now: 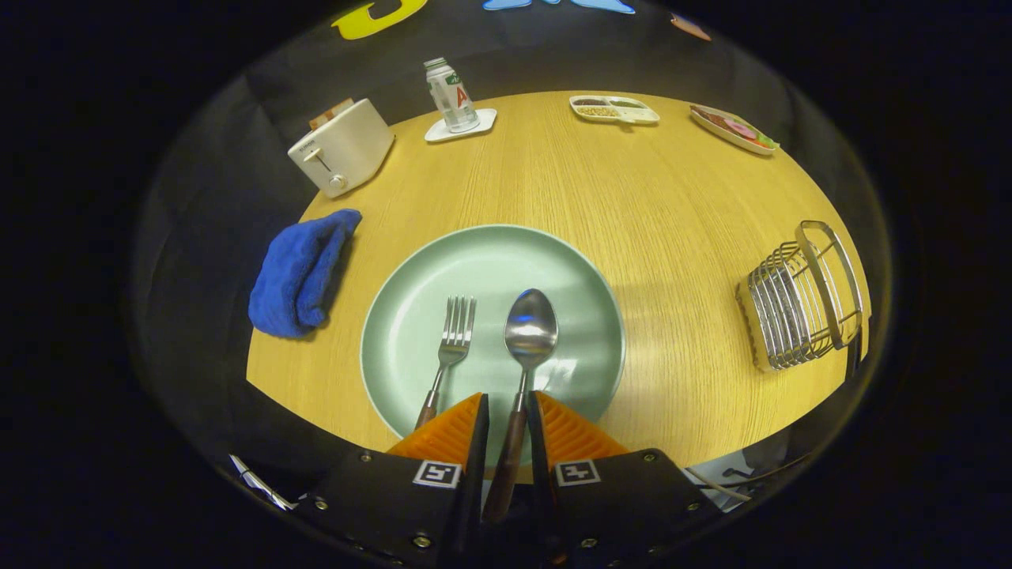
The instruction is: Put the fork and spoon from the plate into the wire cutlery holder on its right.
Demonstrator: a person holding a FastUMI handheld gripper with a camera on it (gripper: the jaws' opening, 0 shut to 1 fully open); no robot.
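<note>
Gripper (507,415) straddles the spoon (528,332) handle (contact unclear) on the plate (411,316).

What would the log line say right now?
gripper: jaws either side of spoon handle, not clearly pressing | fork: on plate | holder: right of plate, nothing seen inside

A round wooden table (632,197) is seen. On it are set a green plate (443,269) (centre), a blue cloth (300,273) at nine o'clock, a toaster (341,147), a wire holder (798,296) at three o'clock, and two trays (614,109) at one o'clock.
</note>
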